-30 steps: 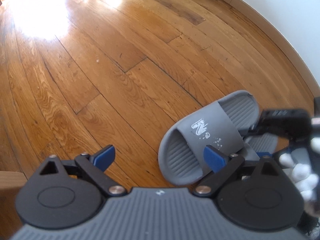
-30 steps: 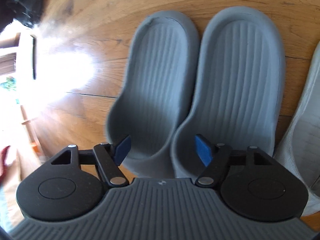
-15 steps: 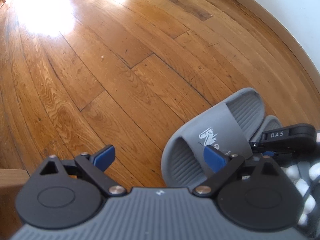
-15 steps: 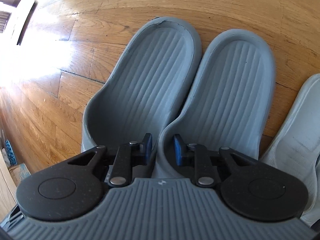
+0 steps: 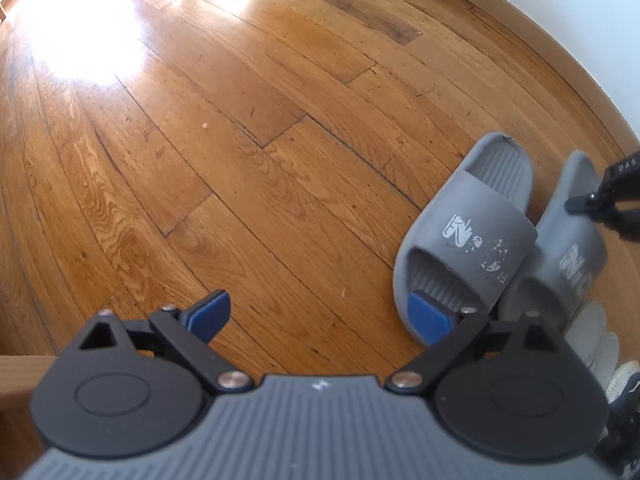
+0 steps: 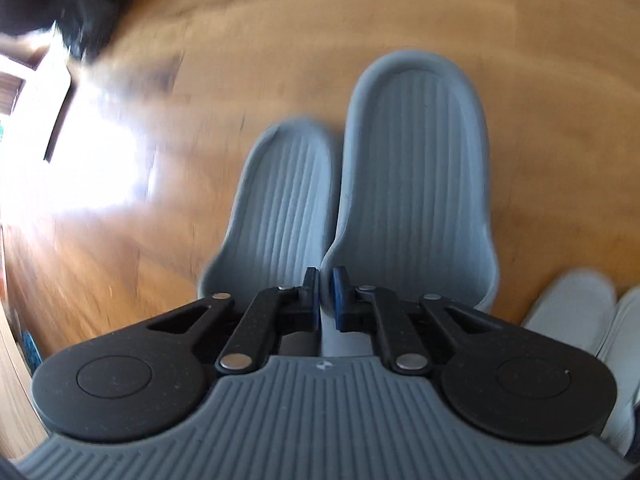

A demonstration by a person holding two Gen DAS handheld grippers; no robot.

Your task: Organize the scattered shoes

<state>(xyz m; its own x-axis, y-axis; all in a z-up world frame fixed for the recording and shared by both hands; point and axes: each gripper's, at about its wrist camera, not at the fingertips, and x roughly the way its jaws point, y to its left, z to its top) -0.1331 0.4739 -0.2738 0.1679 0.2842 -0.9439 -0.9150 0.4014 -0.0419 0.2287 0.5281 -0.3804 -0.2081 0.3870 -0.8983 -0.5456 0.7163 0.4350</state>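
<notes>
My left gripper (image 5: pixel 322 314) hangs over the wood floor (image 5: pixel 240 140) with its blue pads wide apart and nothing between them; its right pad sits in front of the toe opening of the nearer grey slide (image 5: pixel 472 236). That slide lies sole-down beside its mate, the second grey slide (image 5: pixel 576 240), the two side by side and touching or nearly so along their inner edges, close to the white baseboard (image 5: pixel 560 32). My right gripper (image 6: pixel 326 294) has its pads drawn almost together; they appear to pinch the adjoining strap edges of the pair, though the contact itself is hidden beneath the fingers. The right wrist view is motion-blurred. A pale white shoe (image 6: pixel 572 304) lies just right of the pair.
</notes>
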